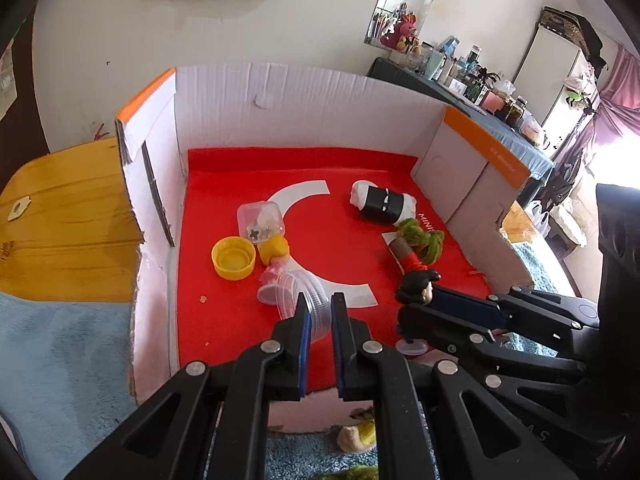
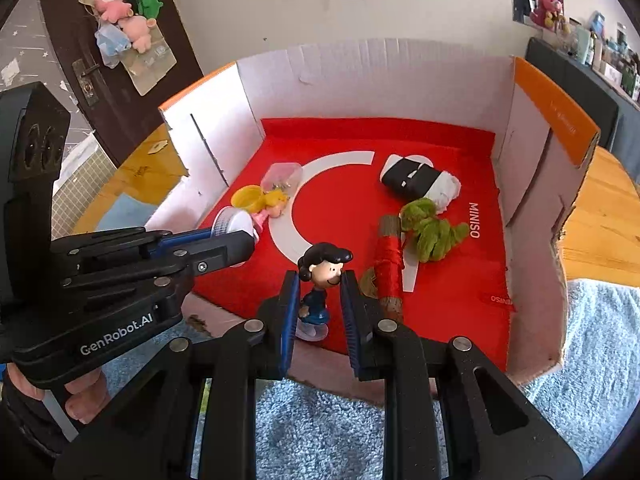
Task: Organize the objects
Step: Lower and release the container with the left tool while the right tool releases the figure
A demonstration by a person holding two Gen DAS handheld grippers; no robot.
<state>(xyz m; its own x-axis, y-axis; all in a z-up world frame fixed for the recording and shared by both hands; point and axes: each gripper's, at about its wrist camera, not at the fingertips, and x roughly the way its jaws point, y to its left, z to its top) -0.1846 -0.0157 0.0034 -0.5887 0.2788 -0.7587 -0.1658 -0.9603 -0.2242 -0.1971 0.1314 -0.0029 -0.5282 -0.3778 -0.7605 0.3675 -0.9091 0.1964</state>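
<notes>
Between the left gripper's (image 1: pixel 320 312) narrowly parted pads stands a clear plastic lid (image 1: pixel 310 304) on edge, apparently pinched; it looks light, slick and thin, best gripped across its rim. Just beyond lie a yellow cap (image 1: pixel 233 258) and doll (image 1: pixel 274 264).

From the right wrist, the right gripper (image 2: pixel 320 300) brackets a small figurine (image 2: pixel 320 280), pads near its body, contact unclear; hard, light, top-heavy, so hold the torso.

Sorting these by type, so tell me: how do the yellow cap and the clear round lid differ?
The yellow cap is opaque; the clear lid is see-through with a ribbed rim. The cap lies flat on the red mat, open side up; the lid stands on edge. The cap sits free, while the lid is between the left gripper fingers. Both are round, shallow plastic lids.
</notes>
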